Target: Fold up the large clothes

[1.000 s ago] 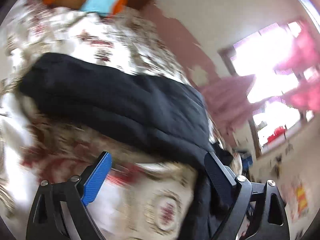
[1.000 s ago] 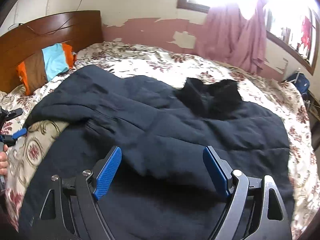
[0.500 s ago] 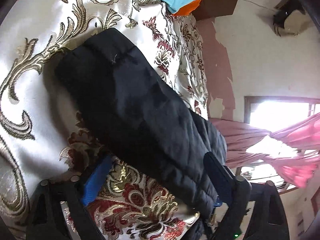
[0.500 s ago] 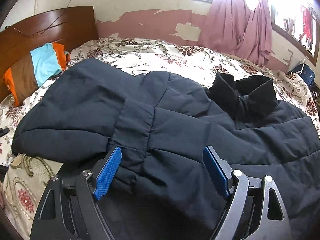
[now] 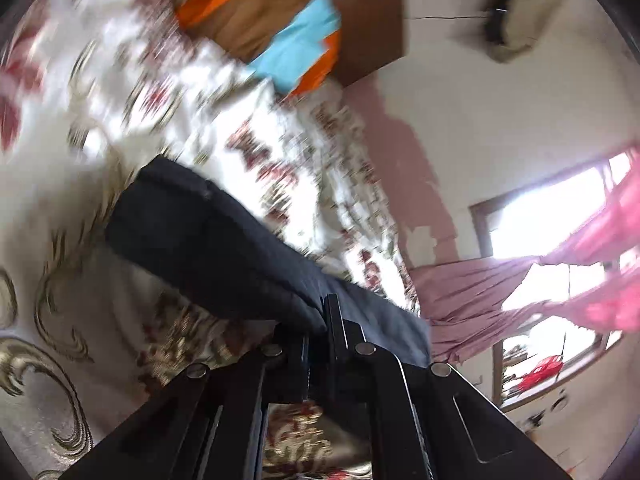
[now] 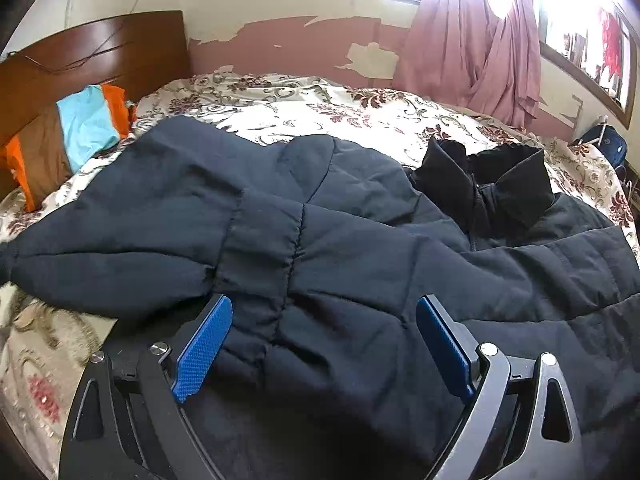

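Note:
A large dark navy padded jacket [image 6: 360, 248] lies spread over the flowered bedspread [image 6: 320, 112], its black collar [image 6: 496, 184] standing up at the right. One sleeve [image 5: 208, 240] stretches away in the left wrist view, and my left gripper [image 5: 326, 316] is shut on its edge. My right gripper [image 6: 320, 328] hovers low over the jacket's body with its jaws opening wide. Dark fabric lies between its blue pads [image 6: 204, 340], which do not press on it.
A wooden headboard [image 6: 100, 52] stands at the far left with an orange, brown and light blue pillow [image 6: 68, 136] against it. Pink curtains [image 6: 492, 60] hang by a bright window at the far right. A blue bag [image 6: 604, 144] sits beside the bed.
My left gripper closed onto the sleeve's edge and swung, so its view tilted. My right gripper dropped closer to the jacket and its jaws widened a little.

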`<state>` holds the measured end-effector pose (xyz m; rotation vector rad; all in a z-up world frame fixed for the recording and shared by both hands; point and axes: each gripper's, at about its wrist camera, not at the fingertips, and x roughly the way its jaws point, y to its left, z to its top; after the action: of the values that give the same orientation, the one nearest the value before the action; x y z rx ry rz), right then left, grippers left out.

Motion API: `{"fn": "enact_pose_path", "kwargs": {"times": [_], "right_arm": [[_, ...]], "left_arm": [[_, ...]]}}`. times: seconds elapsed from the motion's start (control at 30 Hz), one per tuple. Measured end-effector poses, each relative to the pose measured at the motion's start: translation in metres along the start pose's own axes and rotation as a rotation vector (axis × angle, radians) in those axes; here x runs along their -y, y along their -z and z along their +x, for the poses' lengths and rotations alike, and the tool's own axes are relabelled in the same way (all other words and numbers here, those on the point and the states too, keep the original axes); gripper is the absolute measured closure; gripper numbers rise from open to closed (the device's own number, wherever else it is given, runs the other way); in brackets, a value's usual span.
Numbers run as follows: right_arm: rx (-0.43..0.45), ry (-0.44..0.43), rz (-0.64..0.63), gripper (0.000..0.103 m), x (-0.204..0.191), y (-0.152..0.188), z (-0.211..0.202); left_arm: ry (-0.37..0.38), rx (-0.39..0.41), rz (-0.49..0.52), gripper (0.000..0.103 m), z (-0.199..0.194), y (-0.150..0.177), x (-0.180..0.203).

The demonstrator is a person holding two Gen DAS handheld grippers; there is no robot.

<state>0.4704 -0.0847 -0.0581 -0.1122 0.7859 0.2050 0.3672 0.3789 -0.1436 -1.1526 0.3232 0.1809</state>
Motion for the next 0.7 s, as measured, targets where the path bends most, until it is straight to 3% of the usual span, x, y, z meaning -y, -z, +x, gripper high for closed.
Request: {"fn": "enact_pose_path", "kwargs": {"times": [0.3,0.47,0.7], "right_arm": [[-0.010,-0.071,0.021,0.013,0.056,0.034,-0.065],[0.008,-0.076,0.065,0.013,0.100,0.058,-0.100],[0.035,-0.042,0.095,0.013,0.157,0.084,-0.129]], "left_arm": [[0.078,0.116,0.241,0.097,-0.040,0.005,0.072],[0.154,0.157,0.414,0.097,-0.066,0.032,0.133],[0.280,0.067,0.640,0.097,-0.073,0.099,0.221]]}}
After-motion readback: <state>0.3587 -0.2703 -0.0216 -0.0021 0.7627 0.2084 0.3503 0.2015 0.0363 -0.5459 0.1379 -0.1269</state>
